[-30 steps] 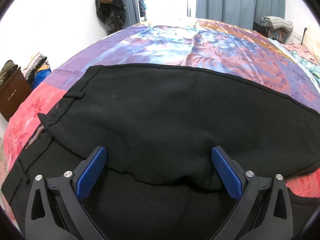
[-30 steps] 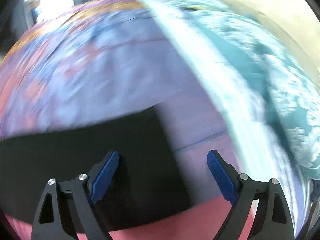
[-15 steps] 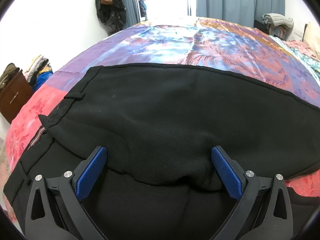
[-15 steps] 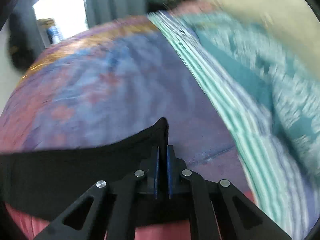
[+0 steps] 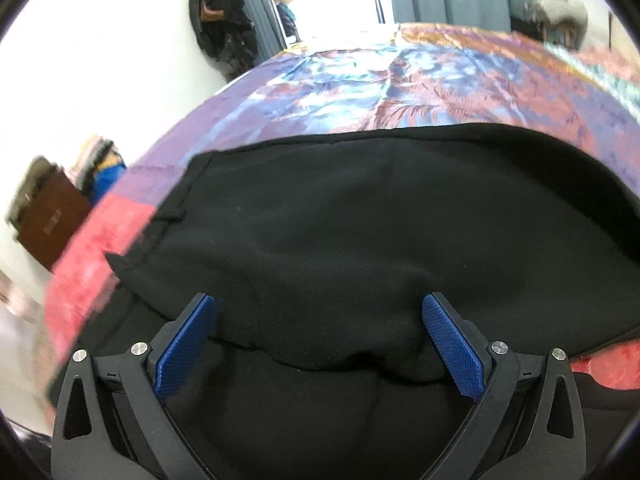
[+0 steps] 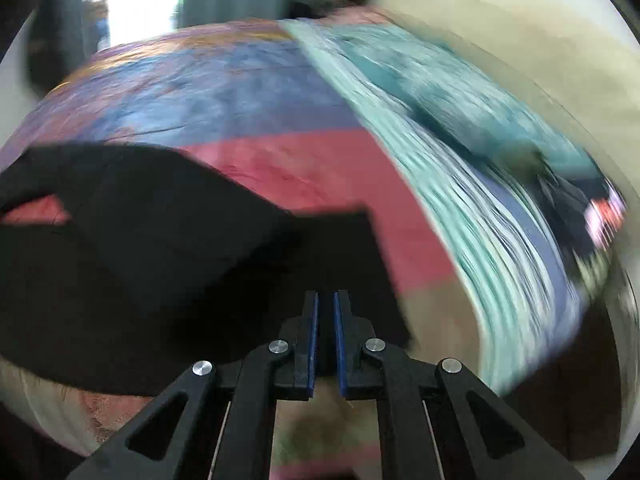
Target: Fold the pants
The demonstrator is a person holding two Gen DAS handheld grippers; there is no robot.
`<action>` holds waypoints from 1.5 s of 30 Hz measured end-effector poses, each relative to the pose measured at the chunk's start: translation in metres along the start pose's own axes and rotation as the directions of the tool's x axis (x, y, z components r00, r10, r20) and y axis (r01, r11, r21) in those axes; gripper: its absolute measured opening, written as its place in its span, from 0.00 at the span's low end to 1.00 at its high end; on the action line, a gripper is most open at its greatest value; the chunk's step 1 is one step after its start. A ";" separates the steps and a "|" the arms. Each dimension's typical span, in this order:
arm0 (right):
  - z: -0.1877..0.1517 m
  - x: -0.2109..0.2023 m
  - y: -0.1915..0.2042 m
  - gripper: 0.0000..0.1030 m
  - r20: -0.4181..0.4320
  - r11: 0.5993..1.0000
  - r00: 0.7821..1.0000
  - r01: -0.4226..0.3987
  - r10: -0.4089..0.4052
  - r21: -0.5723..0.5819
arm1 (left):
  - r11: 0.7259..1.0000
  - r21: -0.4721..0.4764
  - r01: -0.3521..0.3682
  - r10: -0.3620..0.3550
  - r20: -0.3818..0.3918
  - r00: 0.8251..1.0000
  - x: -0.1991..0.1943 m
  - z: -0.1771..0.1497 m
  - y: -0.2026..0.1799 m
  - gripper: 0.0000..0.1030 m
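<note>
L wrist view: my left gripper (image 5: 318, 336) is hovering w/ jaws spread wide, pinching nothing; blue pads (image 5: 186, 346) are straddling the folded edge of the pants (image 5: 360, 232).
Pants here: lying flat on the bedspread (image 5: 352, 92), black, long axis running left-right across the frame, waistband end at left.
R wrist view: my right gripper (image 6: 326, 336) is pressed together, pinching a black pants hem (image 6: 344, 264); view is blurry.
Pants here: trailing off to the left of the jaws, hem corner just ahead, pink bedspread beyond.
Key relation: I'm judging the right hand is carrying the leg end along the long axis toward the left hand's end, so the left one is nearer the waist.
</note>
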State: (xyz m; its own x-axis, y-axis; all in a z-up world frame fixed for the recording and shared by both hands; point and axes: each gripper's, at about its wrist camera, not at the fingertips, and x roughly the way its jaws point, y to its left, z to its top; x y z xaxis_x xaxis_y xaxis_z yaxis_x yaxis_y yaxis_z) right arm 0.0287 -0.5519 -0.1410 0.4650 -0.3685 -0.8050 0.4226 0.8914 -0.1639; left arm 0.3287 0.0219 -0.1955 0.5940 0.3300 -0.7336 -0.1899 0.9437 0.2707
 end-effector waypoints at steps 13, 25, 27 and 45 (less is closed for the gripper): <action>-0.019 -0.015 0.142 0.67 0.086 0.725 0.740 -0.671 0.667 0.157 | 0.987 0.032 0.156 -0.152 -0.112 0.982 -0.047 -0.063 0.014 1.00; -0.024 0.061 0.059 0.63 0.208 0.639 0.849 -0.507 0.486 0.578 | 0.974 -0.084 0.209 -0.212 -0.039 0.976 -0.036 -0.072 0.023 1.00; -0.020 0.062 0.054 0.63 0.219 0.635 0.855 -0.501 0.471 0.588 | 0.975 -0.083 0.207 -0.211 -0.040 0.977 -0.036 -0.072 0.024 1.00; -0.028 0.071 0.033 0.19 0.199 0.618 0.888 -0.435 0.414 0.655 | 0.980 -0.071 0.188 -0.191 -0.039 0.981 -0.037 -0.072 0.022 1.00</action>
State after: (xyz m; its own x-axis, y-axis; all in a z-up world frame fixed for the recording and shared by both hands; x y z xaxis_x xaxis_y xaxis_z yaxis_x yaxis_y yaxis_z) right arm 0.0540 -0.5415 -0.2192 0.7429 -0.0113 -0.6693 0.5687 0.5381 0.6222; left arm 0.2461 0.0325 -0.2073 0.5886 0.1445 -0.7954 -0.1300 0.9880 0.0832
